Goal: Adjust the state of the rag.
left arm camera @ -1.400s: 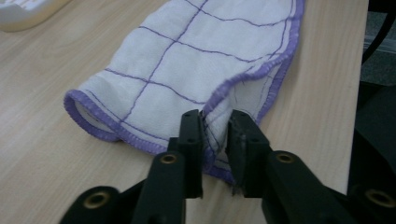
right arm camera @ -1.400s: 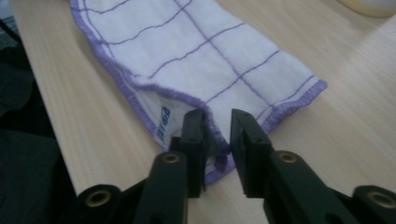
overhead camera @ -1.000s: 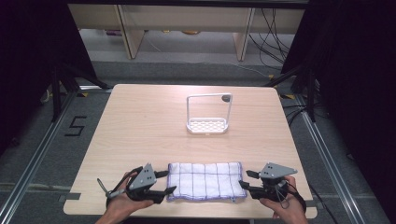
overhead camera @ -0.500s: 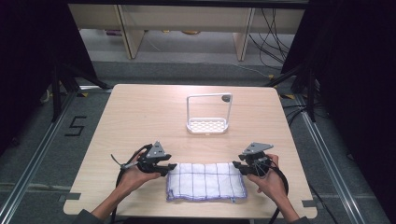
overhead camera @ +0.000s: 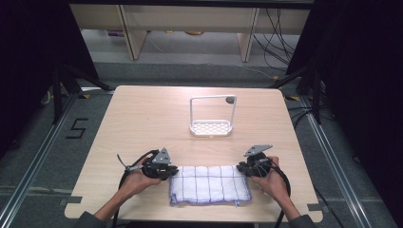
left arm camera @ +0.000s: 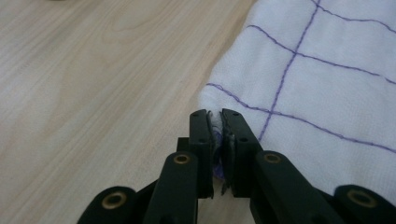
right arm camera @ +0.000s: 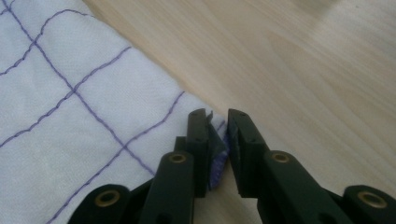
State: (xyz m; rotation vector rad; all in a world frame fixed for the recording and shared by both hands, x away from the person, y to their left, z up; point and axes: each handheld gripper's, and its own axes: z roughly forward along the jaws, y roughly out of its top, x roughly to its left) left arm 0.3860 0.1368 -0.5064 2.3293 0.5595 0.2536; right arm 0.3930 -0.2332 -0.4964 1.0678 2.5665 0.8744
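Your left hand-held gripper [overhead camera: 164, 169] pinches the far left corner of the cloth [overhead camera: 209, 184], jaws clamped narrow on its purple-stitched edge. Your right hand-held gripper [overhead camera: 247, 167] grips the far right corner the same way, fabric between its jaws. The white checked cloth lies flat at the near edge of the counter [overhead camera: 142, 118]. A white wire rack [overhead camera: 212, 124] stands farther off, near the middle.

High view overhead, gripper views close — cloth [overhead camera: 210, 184] shared
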